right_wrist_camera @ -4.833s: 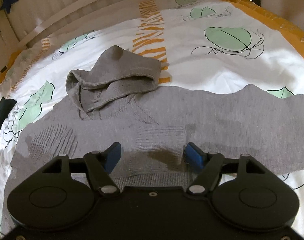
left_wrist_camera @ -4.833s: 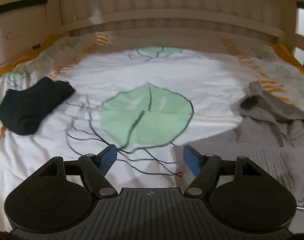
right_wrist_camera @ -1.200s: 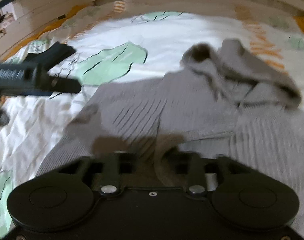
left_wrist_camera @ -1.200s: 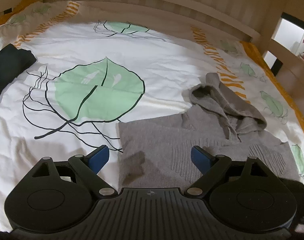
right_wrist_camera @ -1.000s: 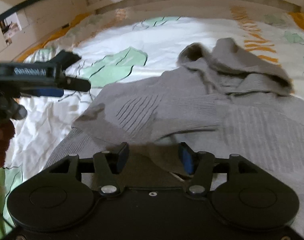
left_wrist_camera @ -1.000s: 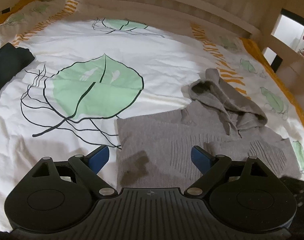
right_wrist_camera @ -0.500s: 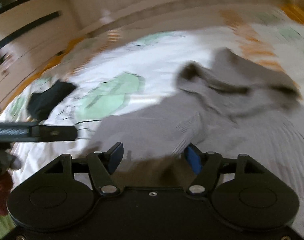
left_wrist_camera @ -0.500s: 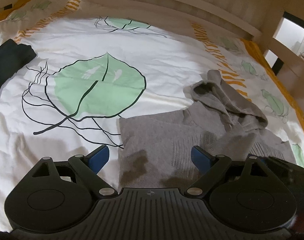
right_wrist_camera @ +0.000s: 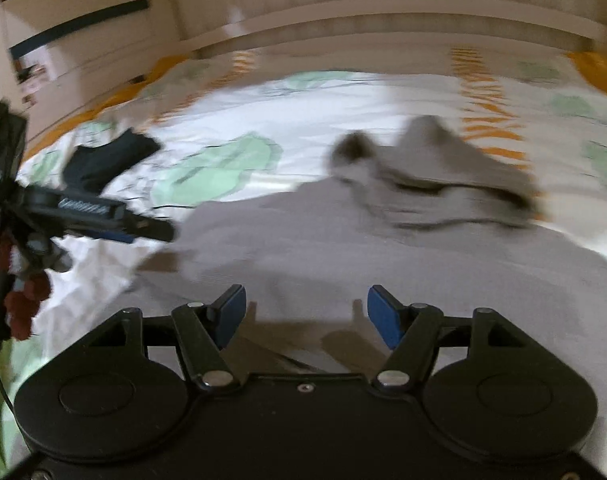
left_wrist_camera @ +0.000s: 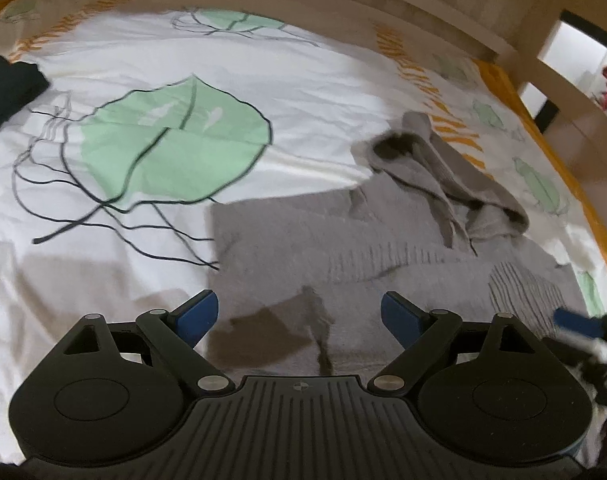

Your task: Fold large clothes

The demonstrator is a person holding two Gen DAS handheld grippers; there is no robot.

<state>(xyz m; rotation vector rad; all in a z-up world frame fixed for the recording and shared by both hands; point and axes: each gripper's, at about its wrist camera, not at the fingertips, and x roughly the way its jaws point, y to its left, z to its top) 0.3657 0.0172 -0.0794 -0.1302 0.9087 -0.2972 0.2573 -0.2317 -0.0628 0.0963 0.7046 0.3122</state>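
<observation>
Grey hooded sweater (left_wrist_camera: 343, 248) lies flat on the bed's leaf-print duvet (left_wrist_camera: 311, 92), its hood (left_wrist_camera: 439, 168) bunched toward 1 o'clock. Left tool (left_wrist_camera: 299, 316) hovers over the sweater's near part, jaws spread, nothing between them. Right tool (right_wrist_camera: 306, 314), blurred, has just been opening; its jaws stand apart above the grey knit, gripping nothing. Dark folded garment (left_wrist_camera: 7, 88) sits at 10 o'clock.

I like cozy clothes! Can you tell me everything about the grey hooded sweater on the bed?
The grey knitted hooded sweater looks soft, with ribbed line patterns. It lies spread mostly flat on the leaf-print bedcover, one side folded to a straight edge. Its hood sits crumpled, opening showing dark. Neither gripper touches it.
</observation>
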